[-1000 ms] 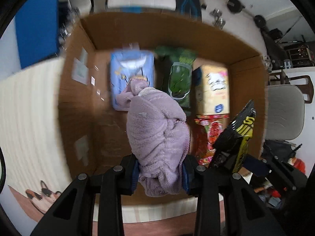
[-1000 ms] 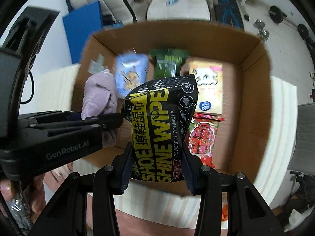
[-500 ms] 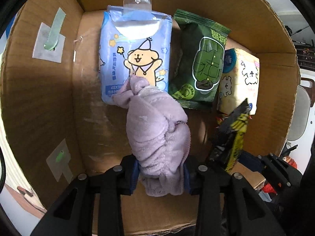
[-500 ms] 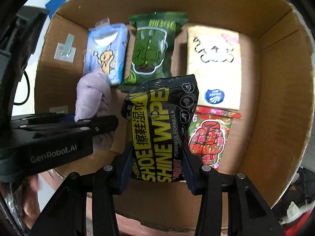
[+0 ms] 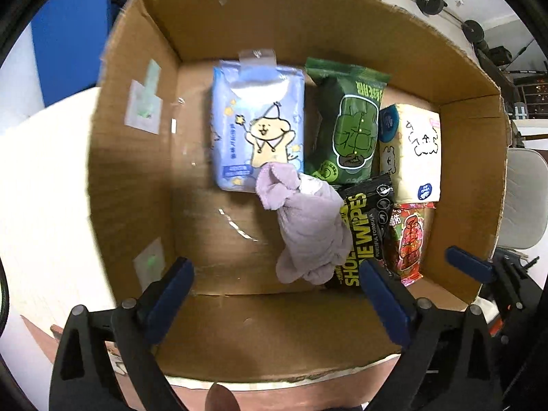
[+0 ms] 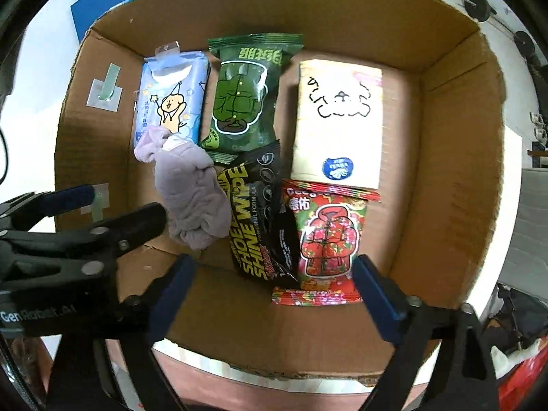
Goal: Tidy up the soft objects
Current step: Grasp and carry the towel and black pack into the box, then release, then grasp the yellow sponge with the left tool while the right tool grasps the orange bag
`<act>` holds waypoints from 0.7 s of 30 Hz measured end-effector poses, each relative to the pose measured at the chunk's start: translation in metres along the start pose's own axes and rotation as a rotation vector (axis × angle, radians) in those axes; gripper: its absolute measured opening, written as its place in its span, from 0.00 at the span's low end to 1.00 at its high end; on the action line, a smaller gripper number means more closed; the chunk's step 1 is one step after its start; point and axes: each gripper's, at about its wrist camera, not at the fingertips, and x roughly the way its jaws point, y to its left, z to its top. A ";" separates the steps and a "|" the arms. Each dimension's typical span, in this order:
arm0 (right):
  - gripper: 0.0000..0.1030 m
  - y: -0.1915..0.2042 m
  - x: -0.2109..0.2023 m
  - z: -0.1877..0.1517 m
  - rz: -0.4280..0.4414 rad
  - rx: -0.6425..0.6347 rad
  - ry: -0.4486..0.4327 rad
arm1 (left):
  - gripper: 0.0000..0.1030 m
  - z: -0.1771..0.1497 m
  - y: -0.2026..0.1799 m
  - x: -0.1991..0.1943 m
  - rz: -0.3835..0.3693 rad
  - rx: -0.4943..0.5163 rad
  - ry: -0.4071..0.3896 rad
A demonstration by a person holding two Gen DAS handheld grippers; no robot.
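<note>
A lilac fluffy cloth point(image 5: 308, 229) point(image 6: 190, 191) lies on the floor of the cardboard box point(image 5: 130, 178) point(image 6: 455, 185), next to a black shoe-shine wipes pack point(image 5: 366, 226) point(image 6: 263, 215). Both lie free of the grippers. My left gripper point(image 5: 277, 294) is open and empty above the box's near wall. My right gripper point(image 6: 274, 294) is open and empty above the near wall too. The left gripper also shows in the right wrist view point(image 6: 102, 212).
In the box lie a light blue wipes pack point(image 5: 257, 126) point(image 6: 171, 96), a green pack point(image 5: 349, 126) point(image 6: 243, 96), a cream tissue pack point(image 5: 414, 150) point(image 6: 339, 123) and a red pack point(image 5: 409, 239) point(image 6: 325, 239). A blue board point(image 5: 68, 34) stands behind, a pale chair point(image 5: 524, 202) to the right.
Both grippers have opened and pulled back. The lilac cloth and the black wipes pack were let go and now lie on the box floor.
</note>
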 end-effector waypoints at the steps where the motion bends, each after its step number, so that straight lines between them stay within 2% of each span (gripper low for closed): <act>1: 0.98 -0.001 -0.002 -0.001 -0.006 0.005 -0.007 | 0.96 -0.003 -0.001 -0.003 0.005 0.003 -0.015; 6: 1.00 0.000 -0.015 -0.010 -0.050 0.013 -0.063 | 0.96 -0.022 -0.008 -0.022 0.040 0.017 -0.073; 13: 1.00 -0.004 -0.044 -0.036 -0.050 0.016 -0.127 | 0.96 -0.040 -0.018 -0.054 0.035 0.025 -0.140; 18: 1.00 -0.006 -0.064 -0.051 -0.015 0.024 -0.186 | 0.96 -0.054 -0.033 -0.079 0.020 0.028 -0.198; 21: 1.00 -0.016 -0.083 -0.070 0.054 0.039 -0.236 | 0.96 -0.072 -0.043 -0.106 0.038 0.036 -0.263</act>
